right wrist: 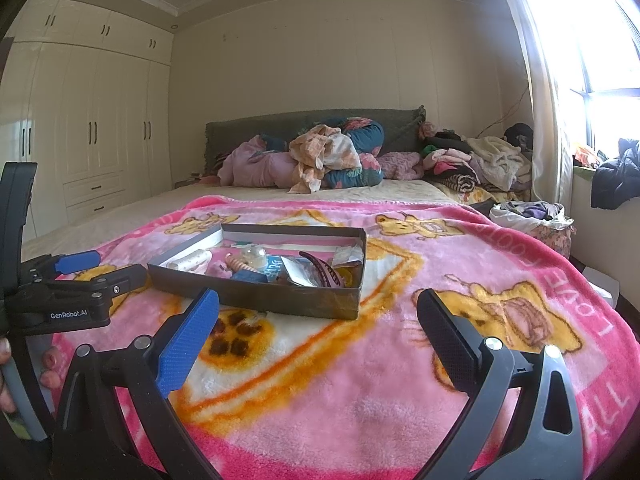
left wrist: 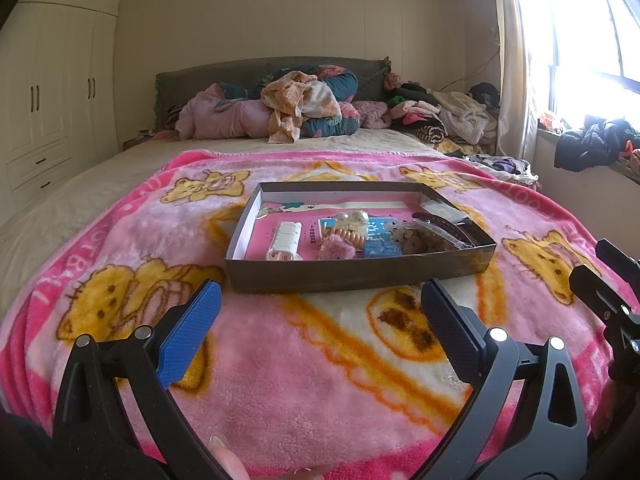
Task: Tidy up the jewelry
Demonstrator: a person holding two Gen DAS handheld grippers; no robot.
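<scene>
A shallow dark cardboard box (left wrist: 352,272) (right wrist: 256,292) sits on the pink bear blanket (left wrist: 304,368) (right wrist: 360,380). Inside it lie a white hair clip (left wrist: 283,240), a pearl clip (left wrist: 352,219), a fuzzy pink piece (left wrist: 336,250), an orange spiral hair tie (left wrist: 347,236), blue cards (left wrist: 380,249), a dark claw clip (left wrist: 448,222) (right wrist: 320,270) and small clear bags (left wrist: 430,236). My left gripper (left wrist: 320,310) hovers open just in front of the box, nothing between its fingers. My right gripper (right wrist: 316,314) hangs open to the right of the box, also holding nothing. The left gripper (right wrist: 96,270) shows at the right wrist view's left edge.
The bed runs back to a grey headboard (left wrist: 256,76) with piled bedding (left wrist: 280,112) and clothes (left wrist: 440,116). White wardrobes (left wrist: 52,92) stand left, a bright window (left wrist: 588,32) right. A bag of clothes (right wrist: 532,216) sits beside the bed. A person's fingertips (left wrist: 228,456) show below.
</scene>
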